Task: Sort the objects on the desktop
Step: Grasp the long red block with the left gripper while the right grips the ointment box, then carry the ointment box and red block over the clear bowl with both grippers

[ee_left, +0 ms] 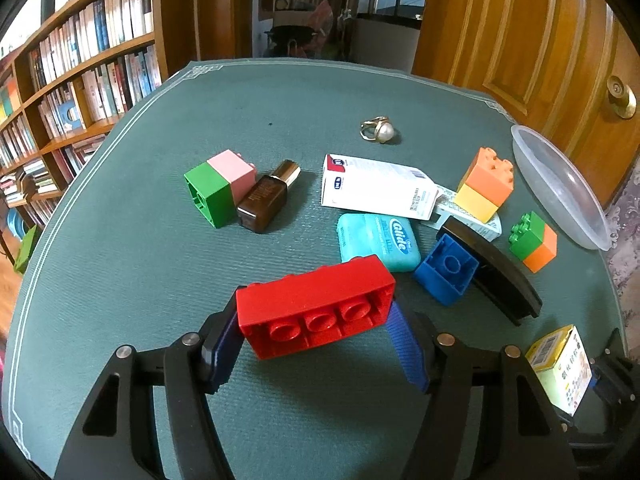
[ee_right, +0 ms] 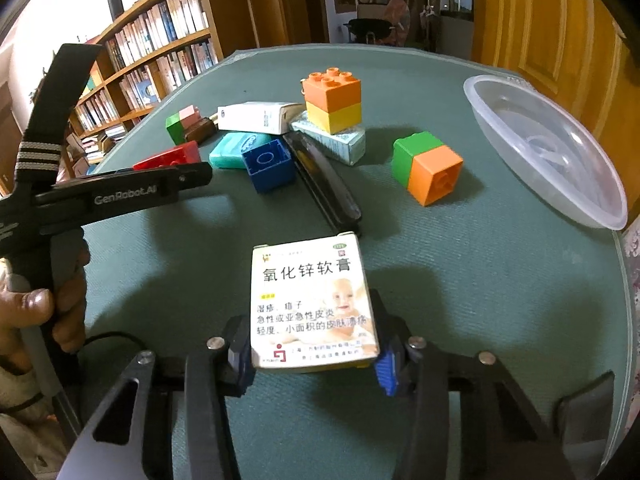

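Red long plastic brick lower centre, pinched endwise by left gripper | yellow-edged ointment carton lower centre, clamped in right gripper | risk: brick twisting loose from its shallow end grip, judging by its tilt

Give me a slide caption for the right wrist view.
Right hand-held gripper clamps a zinc oxide ointment box above the green table mat, toy bricks beyond.

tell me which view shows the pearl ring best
The left wrist view. The pearl ring lies in the open on the green table mat, beyond the white box, with band and pearl both visible. In the right wrist view I cannot make it out; it seems hidden behind the orange and yellow block stack.
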The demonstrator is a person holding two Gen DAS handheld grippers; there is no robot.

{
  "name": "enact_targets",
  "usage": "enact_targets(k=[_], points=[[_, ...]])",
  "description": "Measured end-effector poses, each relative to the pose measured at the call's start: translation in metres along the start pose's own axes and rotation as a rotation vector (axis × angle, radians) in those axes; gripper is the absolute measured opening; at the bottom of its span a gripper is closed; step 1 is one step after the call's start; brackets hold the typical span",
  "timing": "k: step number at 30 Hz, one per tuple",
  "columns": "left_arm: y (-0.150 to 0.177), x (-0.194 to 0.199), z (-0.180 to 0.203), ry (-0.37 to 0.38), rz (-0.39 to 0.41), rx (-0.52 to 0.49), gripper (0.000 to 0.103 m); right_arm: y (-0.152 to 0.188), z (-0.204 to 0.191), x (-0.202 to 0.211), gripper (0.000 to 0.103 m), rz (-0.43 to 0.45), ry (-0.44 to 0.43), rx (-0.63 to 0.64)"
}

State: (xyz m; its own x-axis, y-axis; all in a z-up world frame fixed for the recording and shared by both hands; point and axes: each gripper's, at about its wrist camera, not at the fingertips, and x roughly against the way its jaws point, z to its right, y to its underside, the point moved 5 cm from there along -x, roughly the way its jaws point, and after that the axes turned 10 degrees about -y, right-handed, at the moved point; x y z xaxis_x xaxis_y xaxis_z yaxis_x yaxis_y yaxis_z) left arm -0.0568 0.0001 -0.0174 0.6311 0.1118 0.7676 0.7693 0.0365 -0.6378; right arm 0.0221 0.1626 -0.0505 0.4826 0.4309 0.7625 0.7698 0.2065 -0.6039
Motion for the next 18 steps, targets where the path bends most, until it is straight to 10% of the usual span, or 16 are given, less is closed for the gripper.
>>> enact_targets(k=[18], points=[[-0.011,0.025,0.028,0.016,0.053,-0.058,0.069,-0.030,0.060,0.062,0.051,0.142,0.063,-0.100]])
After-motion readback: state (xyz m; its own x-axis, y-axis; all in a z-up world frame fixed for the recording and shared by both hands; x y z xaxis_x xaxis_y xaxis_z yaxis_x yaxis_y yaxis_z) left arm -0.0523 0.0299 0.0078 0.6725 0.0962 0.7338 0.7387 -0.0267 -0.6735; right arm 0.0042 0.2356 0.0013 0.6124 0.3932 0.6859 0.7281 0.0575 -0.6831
